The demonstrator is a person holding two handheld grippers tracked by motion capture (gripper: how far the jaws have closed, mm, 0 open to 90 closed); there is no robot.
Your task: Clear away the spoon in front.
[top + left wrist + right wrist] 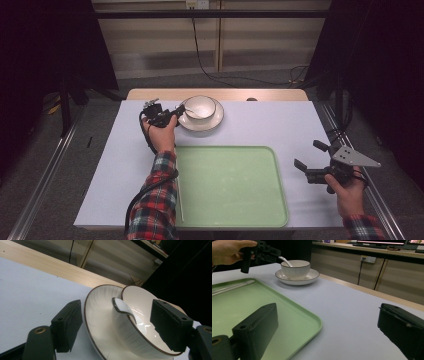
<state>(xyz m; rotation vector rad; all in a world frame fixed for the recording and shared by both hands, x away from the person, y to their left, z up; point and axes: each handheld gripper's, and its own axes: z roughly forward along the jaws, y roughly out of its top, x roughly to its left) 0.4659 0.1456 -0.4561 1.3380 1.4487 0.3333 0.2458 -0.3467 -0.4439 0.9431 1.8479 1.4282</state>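
Pale lavender bench (260,125) under dim light, wooden strip along the far edge, dark floor and cables beyond.

White bowl (200,107) with dark rim, seated on a white saucer (215,121), near the far edge and left of centre. White spoon (193,112) inside the bowl, handle leaning over the rim toward the left hand.

Left claw (179,110) right at the near-left side of bowl and saucer, held level by the left hand (161,134). Jaws partly apart, pads not pressing on anything. Seen along the left claw (117,325): one pad outside the saucer's (97,322) rim, the other over the bowl's (140,315) far side, spoon handle (122,308) and bowl wall between them. No contact to be made out.

Green tray (230,185) nearer the person, in the middle of the bench, well apart from the saucer with bare bench between. Pale chopsticks (179,192) along the tray's left edge, just beside the plaid sleeve (155,205). Black cable (142,192) trailing down past the sleeve.

Right claw (310,160) well off to the right, beyond the tray's right edge, near the bench's right side. Jaws wide, nothing between them, as the right gripper view confirms: right claw (327,332) over the tray (287,312) corner and bare bench, bowl (295,268) far ahead.

Open bench right of the saucer and along the whole far-right part. Little room behind the saucer before the wooden strip. Metal rails on the floor beside both bench sides.
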